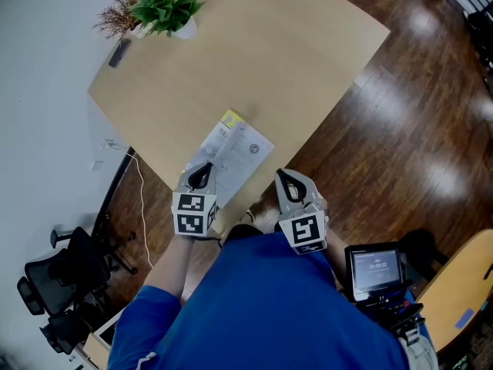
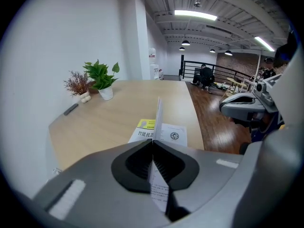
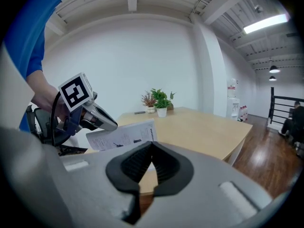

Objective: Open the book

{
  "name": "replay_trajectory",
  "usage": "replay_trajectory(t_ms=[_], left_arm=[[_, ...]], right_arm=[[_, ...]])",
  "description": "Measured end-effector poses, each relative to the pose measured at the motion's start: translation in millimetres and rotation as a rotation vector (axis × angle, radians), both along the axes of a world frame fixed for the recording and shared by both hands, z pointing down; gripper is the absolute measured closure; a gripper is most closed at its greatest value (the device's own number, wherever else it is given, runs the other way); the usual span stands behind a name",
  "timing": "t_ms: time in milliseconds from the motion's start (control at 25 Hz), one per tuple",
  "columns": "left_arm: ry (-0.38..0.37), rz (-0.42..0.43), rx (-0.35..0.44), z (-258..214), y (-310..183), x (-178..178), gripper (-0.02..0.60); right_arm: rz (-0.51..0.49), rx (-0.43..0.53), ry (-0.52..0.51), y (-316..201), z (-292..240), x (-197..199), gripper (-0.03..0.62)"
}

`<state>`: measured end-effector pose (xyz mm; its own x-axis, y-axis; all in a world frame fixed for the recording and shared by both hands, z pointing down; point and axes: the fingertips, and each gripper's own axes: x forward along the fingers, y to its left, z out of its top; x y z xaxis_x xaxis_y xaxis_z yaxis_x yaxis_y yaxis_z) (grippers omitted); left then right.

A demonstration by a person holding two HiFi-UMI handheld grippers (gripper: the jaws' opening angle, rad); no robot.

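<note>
A thin white booklet with a yellow corner (image 1: 235,149) lies near the front edge of the wooden table (image 1: 254,60). My left gripper (image 1: 202,169) is shut on the booklet's cover sheet. In the left gripper view that sheet (image 2: 158,120) stands edge-on between the jaws of the left gripper (image 2: 153,142), lifted off the pages below (image 2: 172,134). The right gripper view shows the raised sheet (image 3: 124,136) in the left gripper (image 3: 90,116). My right gripper (image 1: 283,176) hovers just off the table's edge to the right, and in its own view the right gripper (image 3: 151,145) is shut and empty.
A potted green plant (image 1: 168,6) and a dark remote (image 1: 119,52) sit at the table's far left corner. A black office chair (image 1: 65,276) stands on the floor at left. A small screen device (image 1: 375,268) is at lower right, over the wooden floor (image 1: 416,114).
</note>
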<state>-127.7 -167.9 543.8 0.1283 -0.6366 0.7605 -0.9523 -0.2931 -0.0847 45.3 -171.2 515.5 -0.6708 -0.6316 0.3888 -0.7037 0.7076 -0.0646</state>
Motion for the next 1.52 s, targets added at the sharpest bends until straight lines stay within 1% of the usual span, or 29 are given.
replay_trajectory(t_ms=[120, 320, 680, 880, 1080, 1320, 1520], left_arm=[[0.013, 0.012, 0.009, -3, -6, -8, 0.569], [0.065, 0.048, 0.017, -3, -15, -26, 0.569], [0.197, 0.146, -0.003, 0, -34, -53, 0.569], [0.272, 0.184, -0.020, 1, -43, -61, 0.569], [0.334, 0.198, -0.041, 5, -51, -70, 0.569], [0.362, 0.203, -0.054, 8, -57, -82, 0.569], [0.371, 0.203, -0.061, 13, -68, -96, 0.569]], right_arm=[[0.036, -0.020, 0.010, -2, 3, -2, 0.591], [0.092, -0.016, 0.027, 0, 5, -18, 0.591], [0.246, -0.042, 0.068, 8, 1, -53, 0.591], [0.323, -0.028, 0.091, 14, 1, -60, 0.591], [0.390, -0.030, 0.109, 20, 1, -63, 0.591], [0.432, 0.001, 0.169, 28, 0, -61, 0.591], [0.465, 0.010, 0.179, 25, -2, -64, 0.591]])
